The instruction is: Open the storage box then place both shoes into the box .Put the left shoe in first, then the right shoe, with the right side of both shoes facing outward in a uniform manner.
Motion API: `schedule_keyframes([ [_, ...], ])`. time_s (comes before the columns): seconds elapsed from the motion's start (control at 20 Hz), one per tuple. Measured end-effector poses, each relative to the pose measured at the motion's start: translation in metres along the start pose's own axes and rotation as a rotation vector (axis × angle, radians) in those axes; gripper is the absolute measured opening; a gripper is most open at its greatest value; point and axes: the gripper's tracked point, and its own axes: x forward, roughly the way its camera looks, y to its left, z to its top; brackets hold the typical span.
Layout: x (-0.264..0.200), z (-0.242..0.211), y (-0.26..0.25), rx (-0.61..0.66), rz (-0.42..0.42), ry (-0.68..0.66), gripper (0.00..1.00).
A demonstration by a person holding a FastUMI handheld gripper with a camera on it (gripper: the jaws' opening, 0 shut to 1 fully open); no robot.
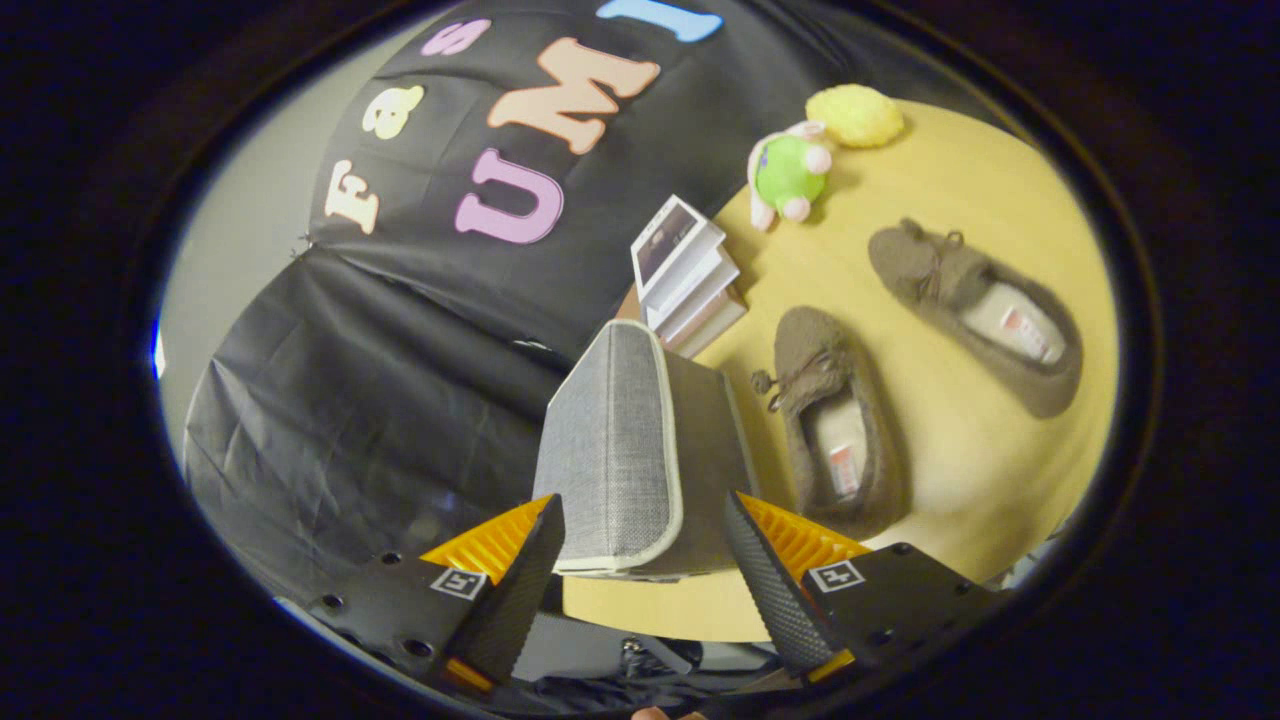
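Standing wide apart, the two fingers of the gripper (645, 560) are flanking the near end of a grey fabric storage box (625, 450), and neither finger is clearly pressing on it; from where I am looking, I cannot tell whether either one is even touching the fabric. The box is sitting on a yellow wooden table (960, 200), with its pale-piped lid face turned toward the fingers and its darker side wall facing the shoes. Whether the lid is lifting at all, I cannot tell.

Lying just beside the box, on its far side from the booth wall, is one brown fuzzy shoe (835, 425), its toe with a small bow pointing away from the gripper and its light insole showing. The second brown shoe (980, 315) is resting further out on the table, well apart from the box, angled with its toe toward the toys. Both shoes are sitting outside the box.

Beyond the box, a short stack of white books (690, 275) is leaning near the black cloth. Past the books, a green and pink plush toy (788, 172) is lying on the table, and a fluffy yellow toy (855, 115) is sitting just beside it, near the table's far edge.
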Motion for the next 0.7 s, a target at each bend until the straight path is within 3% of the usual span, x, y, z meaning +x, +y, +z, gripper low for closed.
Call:
schedule_keyframes([
  [0.25, 0.033, -0.013, 0.004, 0.162, 0.056, 0.061, 1.00],
  [0.7, 0.045, -0.008, 0.010, 0.270, 0.100, 0.083, 0.61],
])
